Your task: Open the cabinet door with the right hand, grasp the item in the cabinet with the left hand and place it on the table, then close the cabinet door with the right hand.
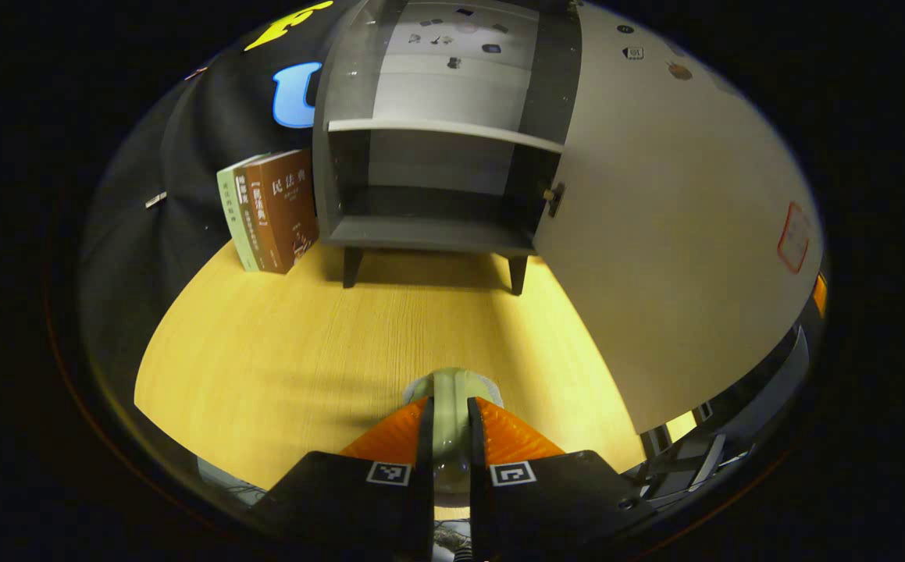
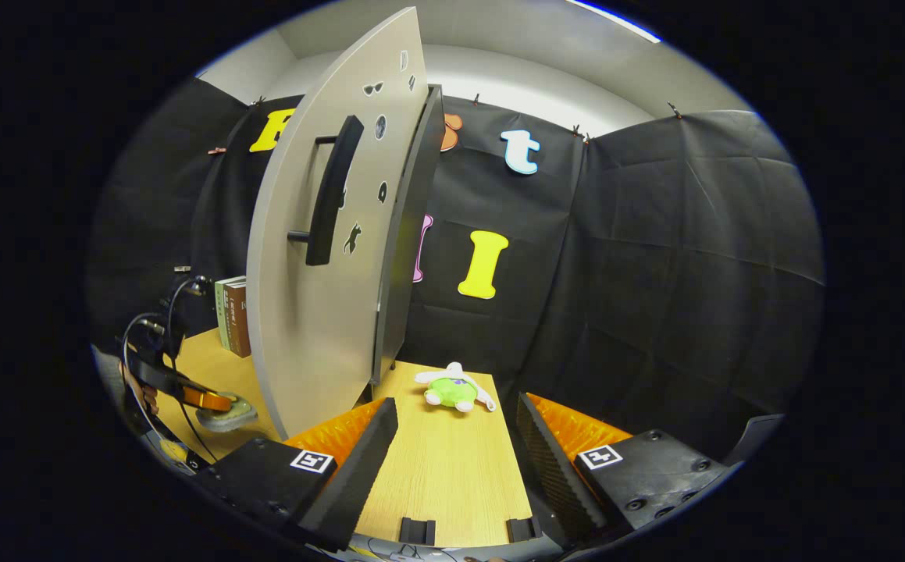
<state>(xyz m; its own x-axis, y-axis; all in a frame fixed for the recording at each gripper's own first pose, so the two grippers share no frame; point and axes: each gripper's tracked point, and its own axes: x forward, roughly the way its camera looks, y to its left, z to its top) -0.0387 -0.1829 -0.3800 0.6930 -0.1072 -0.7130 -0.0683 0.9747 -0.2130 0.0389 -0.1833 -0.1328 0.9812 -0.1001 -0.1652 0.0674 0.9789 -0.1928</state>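
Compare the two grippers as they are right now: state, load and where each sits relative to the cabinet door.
1. The left gripper is shut on a pale green item; the right gripper is open and holds nothing.
2. The left gripper sits low over the table before the open cabinet; the right gripper is by the outer face of the cabinet door, clear of its handle.
Both hover above the table.
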